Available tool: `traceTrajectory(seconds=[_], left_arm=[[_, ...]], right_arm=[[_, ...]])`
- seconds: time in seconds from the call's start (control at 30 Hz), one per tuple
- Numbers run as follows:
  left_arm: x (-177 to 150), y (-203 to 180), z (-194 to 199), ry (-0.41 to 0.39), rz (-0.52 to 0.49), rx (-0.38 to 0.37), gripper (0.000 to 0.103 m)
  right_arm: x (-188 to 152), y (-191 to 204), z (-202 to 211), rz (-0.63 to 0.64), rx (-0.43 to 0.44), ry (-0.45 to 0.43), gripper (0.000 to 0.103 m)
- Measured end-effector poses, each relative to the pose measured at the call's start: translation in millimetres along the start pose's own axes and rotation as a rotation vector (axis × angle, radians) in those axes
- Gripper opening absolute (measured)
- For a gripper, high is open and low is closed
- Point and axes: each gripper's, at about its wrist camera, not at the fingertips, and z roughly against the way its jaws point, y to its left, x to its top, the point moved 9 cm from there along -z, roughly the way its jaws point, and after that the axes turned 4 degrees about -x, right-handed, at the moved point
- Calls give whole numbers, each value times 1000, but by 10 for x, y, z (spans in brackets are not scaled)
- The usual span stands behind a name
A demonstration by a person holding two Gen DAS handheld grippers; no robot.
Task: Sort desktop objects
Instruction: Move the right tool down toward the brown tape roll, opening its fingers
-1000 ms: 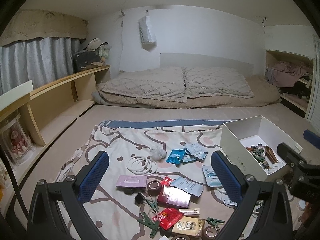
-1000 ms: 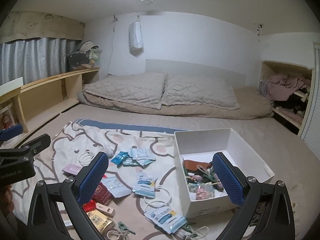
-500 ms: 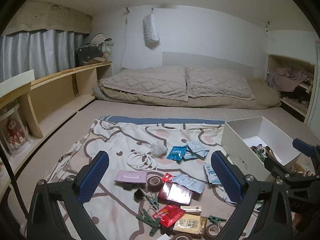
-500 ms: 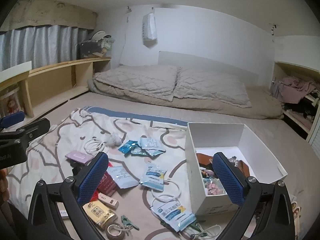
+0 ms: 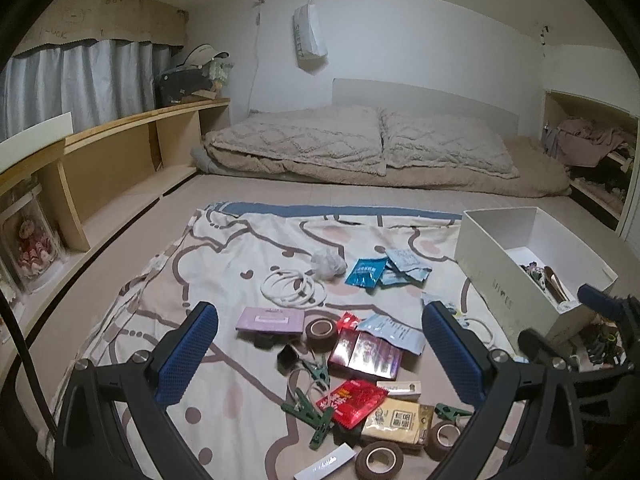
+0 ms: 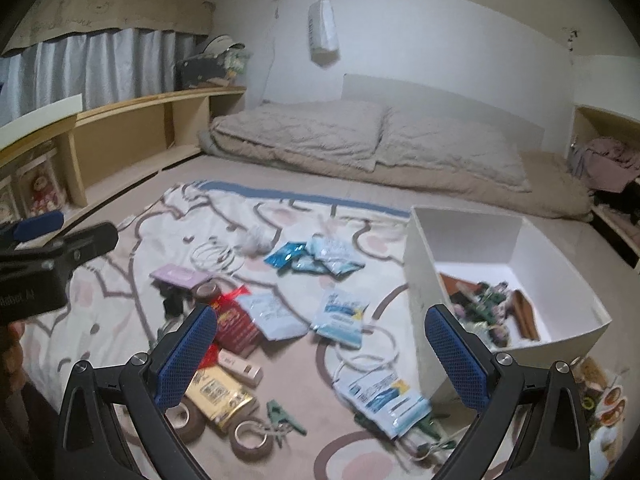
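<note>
Left wrist: hand-held gripper (image 5: 320, 354) agape above clutter.

Open floor beyond patterned sheet (image 5: 240, 248): passable. Sheet centre: crowded with packets (image 6: 340, 314), tape rolls (image 5: 321, 330), clips. White box (image 6: 424, 280) walls block right side.

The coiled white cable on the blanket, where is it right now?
In the left wrist view the coiled white cable lies left of centre on the patterned blanket, beside the crumpled white tissue and beyond the flat lilac packet.
</note>
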Motion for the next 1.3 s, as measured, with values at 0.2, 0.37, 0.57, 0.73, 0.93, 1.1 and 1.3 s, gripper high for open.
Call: traceTrajectory(seconds=[0.2, 0.37, 0.57, 0.73, 0.93, 1.1, 1.3], left_arm=[[-147, 18, -24, 23, 18, 5, 103], [-260, -6, -55, 58, 17, -11, 103], [-418, -67, -108, 99, 11, -11, 103], [-578, -76, -141, 135, 23, -16, 103], [-742, -77, -154, 181, 83, -59, 103], [-824, -151, -160, 205, 70, -80, 103], [-1002, -279, -220, 253, 70, -114, 103]], right_arm=[[-302, 154, -56, 29, 40, 29, 103], [-613, 283, -128, 96, 52, 92, 103], [-931, 354, -300, 104, 66, 222, 103], [-1095, 417, -397, 105, 86, 283, 103], [-1312, 452, -544, 76, 106, 386, 103], [-1428, 365, -660, 60, 61, 428, 103], [-1424, 316, -722, 31, 72, 441, 103]])
